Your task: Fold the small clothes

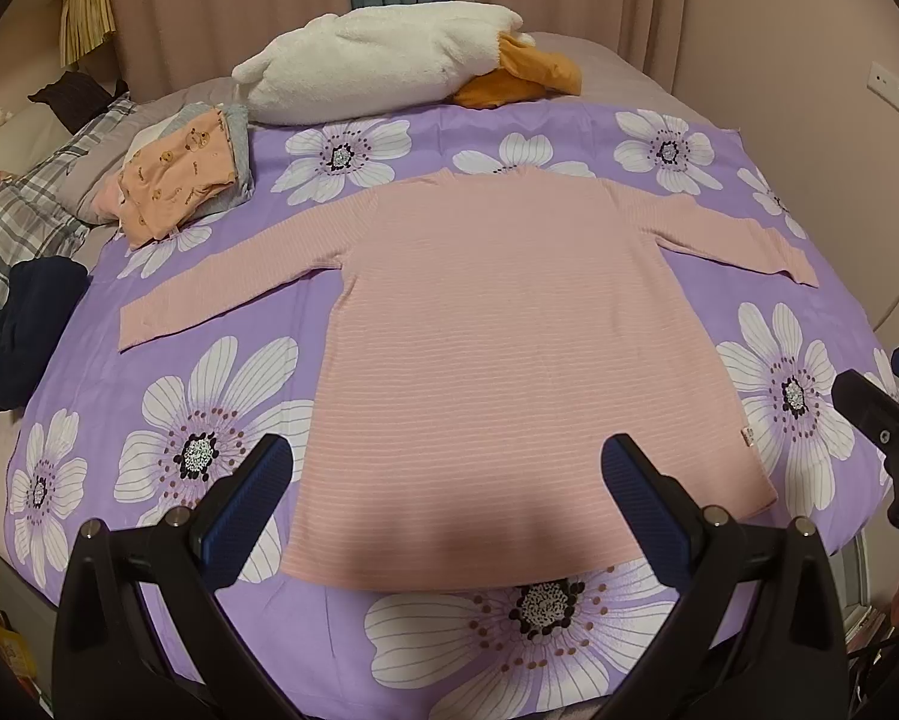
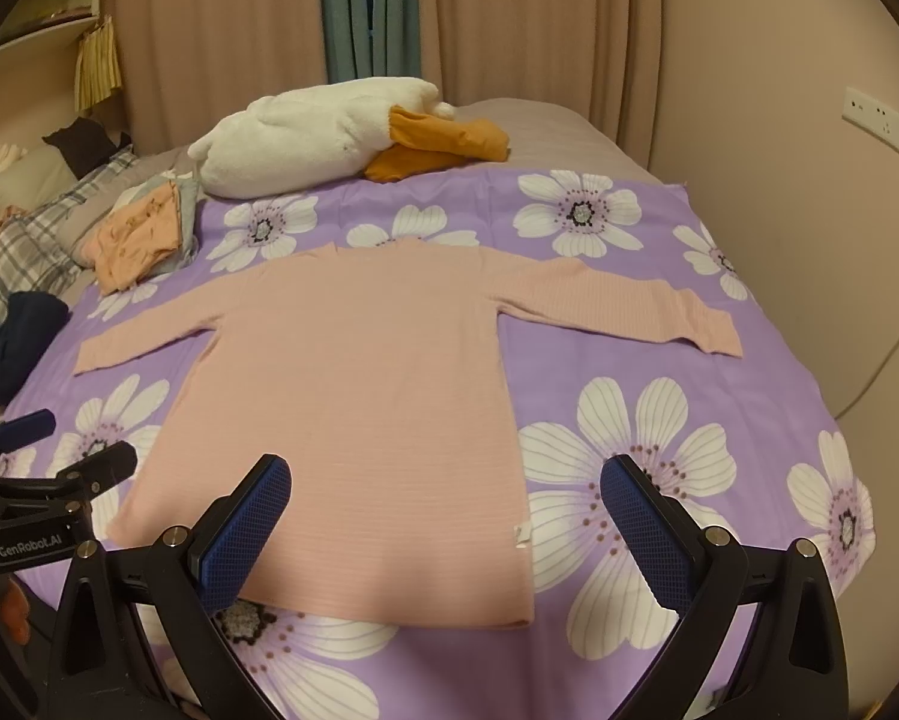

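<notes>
Ahead of my blue-padded left gripper (image 1: 446, 474) lies a pink shirt (image 1: 509, 348) with thin pale stripes, on a purple sheet (image 1: 257, 330) printed with white flowers; farther off, a white-and-orange plush (image 1: 389, 60).

Cloth on the bed, plastic on the tools

The pink top (image 1: 509, 324) is seen as a fine ribbed knit, matt, with faint paler stripes; the purple flowered sheet (image 1: 257, 312) beneath it is smooth printed cloth with a slight sheen. The white cushion (image 1: 365, 66) looks fluffy and plush. The left gripper (image 1: 446, 468) and right gripper (image 2: 446, 486) are made of matt black plastic, with rough, grid-textured blue pads (image 2: 245, 534) and small shiny metal pins.
</notes>
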{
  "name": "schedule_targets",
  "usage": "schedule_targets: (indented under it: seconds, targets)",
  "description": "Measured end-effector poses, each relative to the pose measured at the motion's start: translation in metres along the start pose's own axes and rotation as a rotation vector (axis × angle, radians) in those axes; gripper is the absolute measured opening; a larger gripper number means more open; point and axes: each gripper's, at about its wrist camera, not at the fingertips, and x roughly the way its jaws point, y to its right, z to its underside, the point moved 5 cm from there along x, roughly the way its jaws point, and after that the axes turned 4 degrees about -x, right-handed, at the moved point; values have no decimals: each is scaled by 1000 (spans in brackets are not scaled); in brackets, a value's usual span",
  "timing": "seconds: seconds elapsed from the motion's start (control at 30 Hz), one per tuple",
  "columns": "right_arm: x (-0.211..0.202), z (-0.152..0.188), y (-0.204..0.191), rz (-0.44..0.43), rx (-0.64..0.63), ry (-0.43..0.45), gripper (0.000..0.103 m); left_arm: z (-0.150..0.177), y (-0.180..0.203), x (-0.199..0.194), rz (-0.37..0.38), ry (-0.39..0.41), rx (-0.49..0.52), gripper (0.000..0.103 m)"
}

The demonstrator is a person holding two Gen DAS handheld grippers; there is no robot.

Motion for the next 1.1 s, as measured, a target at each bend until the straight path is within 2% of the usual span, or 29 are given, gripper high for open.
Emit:
schedule_targets:
  seconds: [0.47,0.7,0.87,1.0,1.1]
  targets:
    - [3,2,2,-1,4,-8,102,2,0,1,-1,-3,2,103]
    - [11,4,7,-15,25,-14,102,4,3,21,8,-31,-5,103]
    - [44,13,36,-107,175,-62,102,7,-5,54,34,-98,-75,103]
    - [68,22,77,-133,333,-72,102,5,-10,76,62,-140,-124,103]
    - [84,25,112,-139,438,-50,102,-4,-12,89,78,-141,-152,103]
